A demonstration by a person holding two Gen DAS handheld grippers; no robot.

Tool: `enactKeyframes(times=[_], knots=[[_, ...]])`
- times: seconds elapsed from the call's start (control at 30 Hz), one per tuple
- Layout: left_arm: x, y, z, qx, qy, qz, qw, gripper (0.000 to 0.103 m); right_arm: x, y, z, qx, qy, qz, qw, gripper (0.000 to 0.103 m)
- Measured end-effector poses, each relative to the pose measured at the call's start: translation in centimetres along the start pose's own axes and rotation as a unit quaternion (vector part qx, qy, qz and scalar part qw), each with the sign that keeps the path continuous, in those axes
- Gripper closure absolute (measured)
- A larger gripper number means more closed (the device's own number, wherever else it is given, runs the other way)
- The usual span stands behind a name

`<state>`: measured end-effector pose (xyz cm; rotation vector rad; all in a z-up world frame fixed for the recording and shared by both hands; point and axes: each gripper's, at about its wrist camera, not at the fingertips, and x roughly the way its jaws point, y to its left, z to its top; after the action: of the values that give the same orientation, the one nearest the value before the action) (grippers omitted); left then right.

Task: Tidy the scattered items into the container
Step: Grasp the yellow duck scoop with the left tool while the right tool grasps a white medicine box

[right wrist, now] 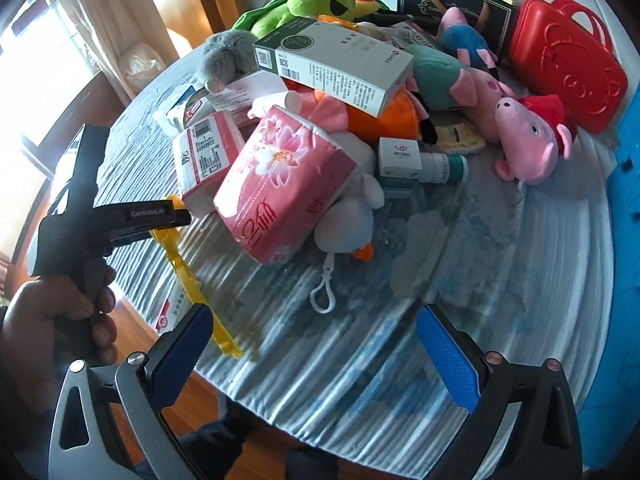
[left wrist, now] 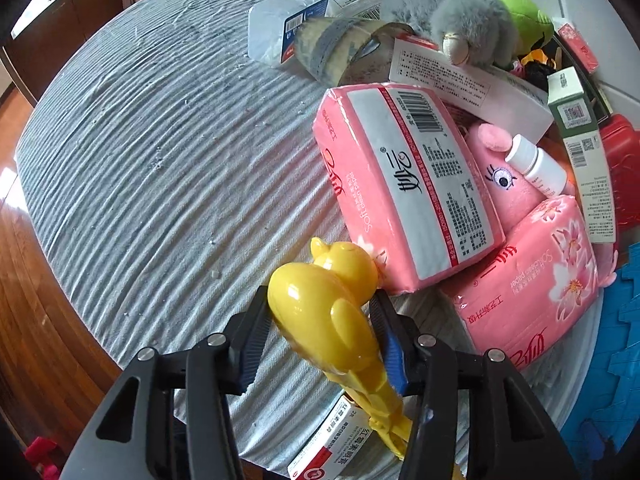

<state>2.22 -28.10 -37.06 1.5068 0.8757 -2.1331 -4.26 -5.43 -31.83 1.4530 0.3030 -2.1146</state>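
Observation:
My left gripper [left wrist: 320, 312] is shut on a yellow duck-shaped clip [left wrist: 324, 304], held just above the striped grey tablecloth [left wrist: 160, 160]; its long yellow handle shows in the right wrist view [right wrist: 188, 280], below the left gripper [right wrist: 176, 216]. My right gripper [right wrist: 316, 344] is open and empty above the cloth. A pile of items lies ahead: pink tissue packs [left wrist: 408, 184] [right wrist: 280, 184], plush toys [right wrist: 528, 136], boxes [right wrist: 332, 64]. A red plastic basket [right wrist: 568, 64] stands at the far right.
A red-and-white medicine box [left wrist: 332, 444] lies on the cloth under the clip. A grey plush [left wrist: 452, 12], a green plush [right wrist: 312, 0] and a white bottle [left wrist: 536, 164] sit in the pile. Blue foam [right wrist: 628, 160] lies beyond the table's right edge.

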Motion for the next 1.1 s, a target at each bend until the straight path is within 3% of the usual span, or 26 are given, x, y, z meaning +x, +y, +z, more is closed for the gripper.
enactKeyframes(times=[0.1, 0.2, 0.57, 0.67, 0.73, 0.77, 0.8, 0.87, 1.03, 1.07, 1.1], knots=[[-1.0, 2.5, 1.0, -0.025, 0.008, -0.042, 0.9988, 0.054, 0.3, 1.5, -0.8, 0.015, -0.002, -0.007, 1.000, 0.000], [-2.1, 4.6, 2.0, -0.020, 0.014, -0.052, 0.9983, 0.054, 0.4, 3.2, -1.5, 0.038, -0.004, -0.015, 0.999, 0.000], [-5.9, 15.1, 8.7, 0.018, -0.012, -0.022, 0.9995, 0.054, 5.5, 10.8, -2.8, 0.069, 0.010, -0.045, 0.997, 0.000], [-5.9, 18.5, 8.0, 0.020, -0.018, -0.014, 0.9995, 0.054, 7.5, 12.0, -2.8, 0.072, 0.017, -0.053, 0.996, 0.000], [-4.9, 17.6, 9.3, 0.019, -0.018, -0.010, 0.9996, 0.054, 8.6, 12.5, -2.9, 0.079, 0.021, -0.058, 0.995, 0.001], [-4.5, 18.0, 9.5, 0.020, -0.018, -0.008, 0.9996, 0.054, 9.1, 12.6, -3.0, 0.087, 0.021, -0.060, 0.994, 0.008], [-2.2, 17.7, 10.1, 0.021, -0.018, -0.006, 0.9996, 0.054, 9.6, 12.6, -3.1, 0.093, 0.022, -0.062, 0.993, 0.027], [-0.2, 17.7, 11.3, 0.025, -0.019, -0.004, 0.9995, 0.054, 10.4, 12.7, -3.2, 0.099, 0.026, -0.070, 0.992, 0.052], [2.6, 15.1, 13.1, 0.034, -0.018, -0.004, 0.9992, 0.054, 11.1, 13.5, -2.6, 0.082, 0.019, -0.084, 0.993, 0.058], [2.5, 14.9, 13.0, 0.037, -0.018, -0.004, 0.9991, 0.054, 11.1, 13.6, -2.5, 0.078, 0.020, -0.087, 0.993, 0.063], [2.5, 14.7, 12.9, 0.039, -0.018, -0.005, 0.9991, 0.054, 11.1, 13.5, -2.4, 0.076, 0.020, -0.088, 0.993, 0.076]])
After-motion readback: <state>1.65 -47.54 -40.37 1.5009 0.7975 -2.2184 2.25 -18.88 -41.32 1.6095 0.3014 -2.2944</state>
